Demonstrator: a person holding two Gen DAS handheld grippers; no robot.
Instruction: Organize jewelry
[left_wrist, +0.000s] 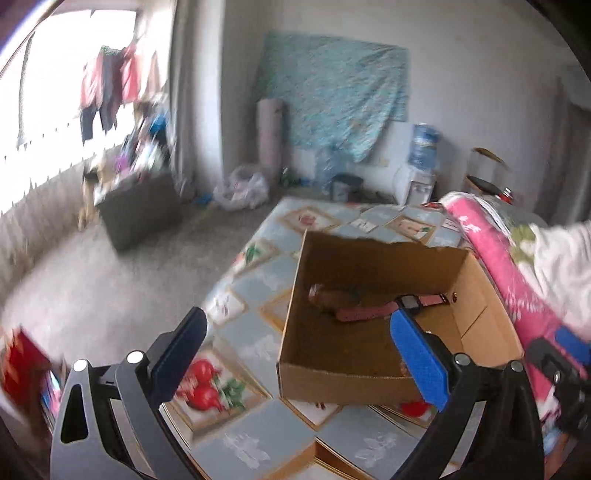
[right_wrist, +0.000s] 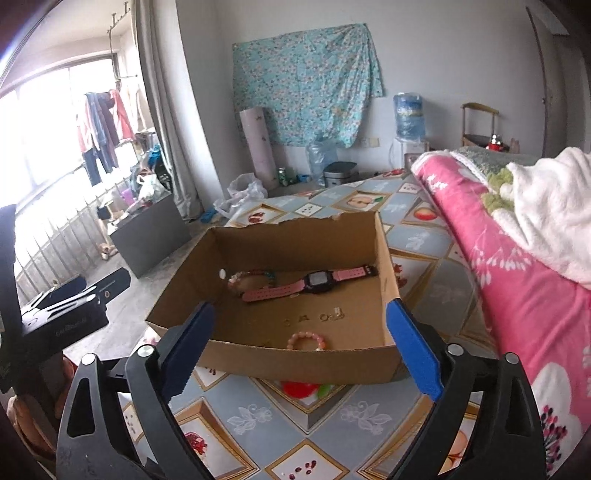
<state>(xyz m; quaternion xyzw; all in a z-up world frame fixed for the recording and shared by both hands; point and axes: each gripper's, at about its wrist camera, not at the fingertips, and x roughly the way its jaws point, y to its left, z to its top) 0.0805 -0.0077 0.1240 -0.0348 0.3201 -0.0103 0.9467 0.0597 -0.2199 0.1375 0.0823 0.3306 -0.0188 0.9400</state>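
An open cardboard box sits on a fruit-patterned mat. Inside it lie a pink-strapped watch, a beaded bracelet at the back left, a pink bead bracelet by the front wall and some small pieces in the middle. My right gripper hangs over the box's front edge, open, with nothing between its blue pads. My left gripper is open too, straddling the box's left front corner and holding nothing. It also shows at the left edge of the right wrist view as a black frame.
A pink flowered blanket with a white fleece on top rises along the right of the box. The patterned mat extends toward me. Beyond it lies grey floor with a dark box, bags, water bottles and a balcony rail.
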